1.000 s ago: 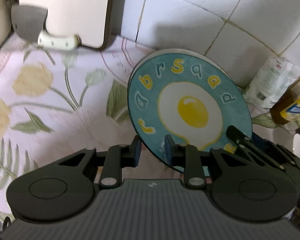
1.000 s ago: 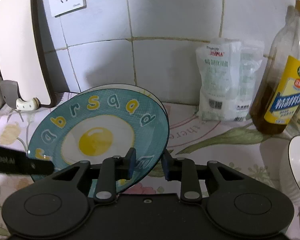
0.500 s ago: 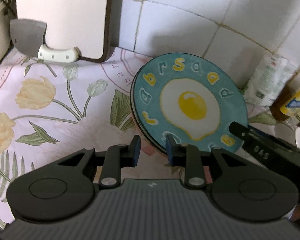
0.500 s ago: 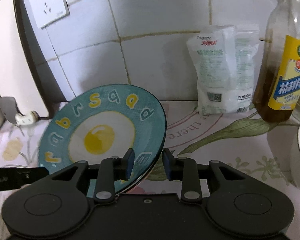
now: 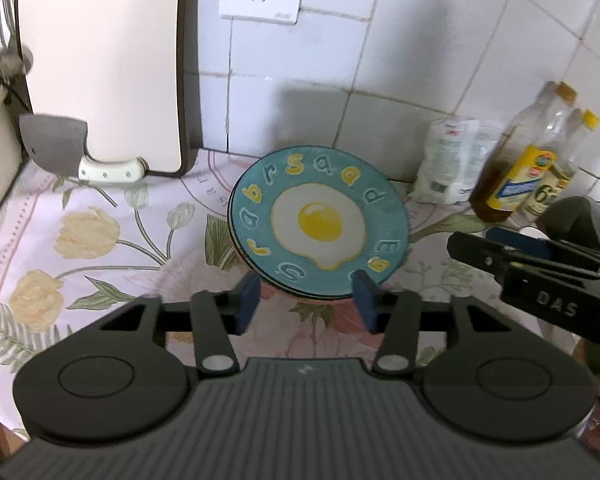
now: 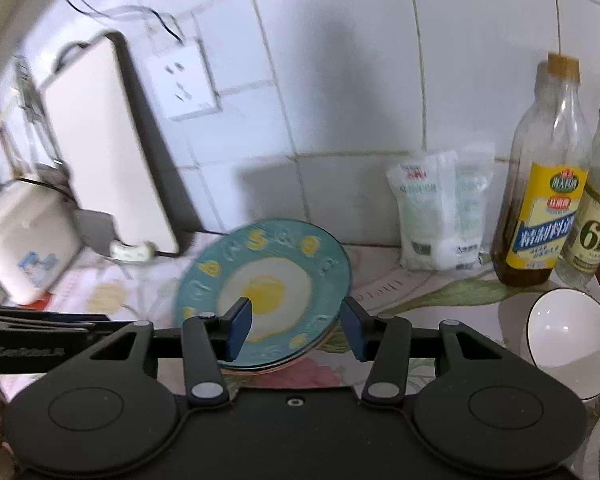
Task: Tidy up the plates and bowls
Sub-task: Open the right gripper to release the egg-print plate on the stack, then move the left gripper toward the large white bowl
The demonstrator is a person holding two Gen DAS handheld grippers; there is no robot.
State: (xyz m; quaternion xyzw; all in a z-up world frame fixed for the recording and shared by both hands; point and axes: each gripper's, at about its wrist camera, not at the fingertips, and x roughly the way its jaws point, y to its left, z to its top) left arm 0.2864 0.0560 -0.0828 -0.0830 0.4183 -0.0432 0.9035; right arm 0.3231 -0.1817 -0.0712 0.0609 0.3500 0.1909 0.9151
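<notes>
A teal plate (image 5: 320,224) painted with a fried egg and yellow and white letters lies on top of a small stack of plates on the flowered tablecloth (image 5: 100,240), near the tiled wall. The left gripper (image 5: 306,304) hangs above the near edge of the plate with its jaws opening, the blue pads clear of the rim and nothing pinched between them. The right gripper (image 6: 296,332) is also above the plate's near edge, jaws opening, holding nothing. To the right, by the wall, stand a white bag (image 6: 440,212) and two bottles (image 6: 540,184). A white bowl (image 6: 568,340) sits at the near right. A cutting board (image 5: 100,60) leans against the wall at far left, with a cleaver (image 5: 80,156) in front of it.
</notes>
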